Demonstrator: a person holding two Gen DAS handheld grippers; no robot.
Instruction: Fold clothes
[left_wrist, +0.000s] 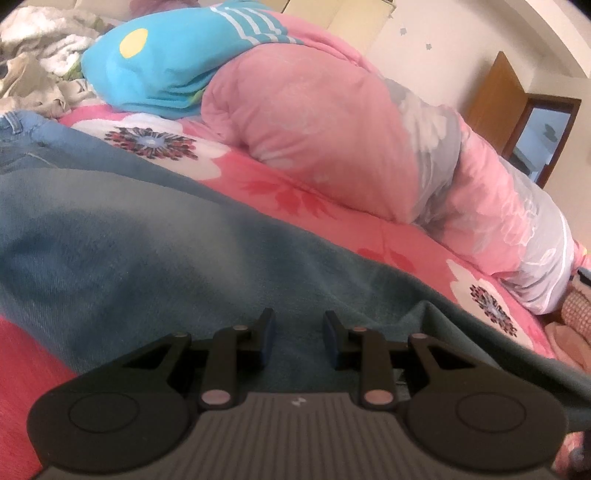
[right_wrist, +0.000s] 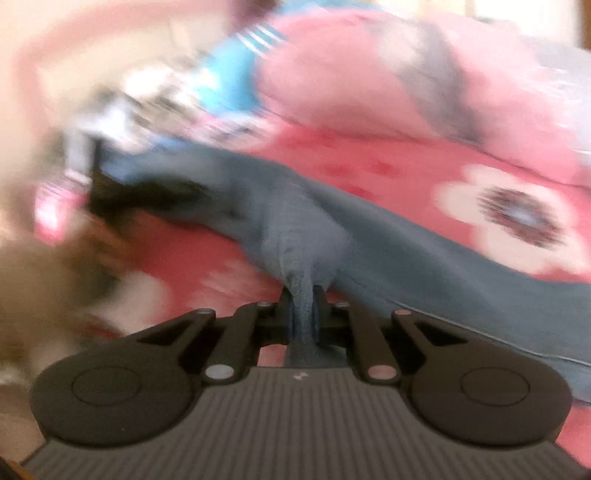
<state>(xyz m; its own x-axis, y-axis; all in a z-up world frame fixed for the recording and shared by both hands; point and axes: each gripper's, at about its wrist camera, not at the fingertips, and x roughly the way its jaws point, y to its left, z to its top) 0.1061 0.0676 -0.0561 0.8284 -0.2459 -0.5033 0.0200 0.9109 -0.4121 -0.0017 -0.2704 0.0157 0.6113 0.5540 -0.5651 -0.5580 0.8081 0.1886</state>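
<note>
Fingers of the right gripper (right_wrist: 303, 301) pinch bunched blue-grey cloth (right_wrist: 295, 229); left gripper (left_wrist: 299, 332) hovers part-open, holding nothing.

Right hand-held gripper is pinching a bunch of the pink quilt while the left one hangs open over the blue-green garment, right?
Not quite. The right wrist view shows the right hand-held gripper shut on a bunch of the blue-green garment, not the pink quilt. The left hand-held gripper does hang open over that garment.

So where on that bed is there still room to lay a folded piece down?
The flowered bedspread shows bare in a strip between the teal garment and the rolled pink quilt. The far corner is crowded with the blue pillow and crumpled clothes.
</note>
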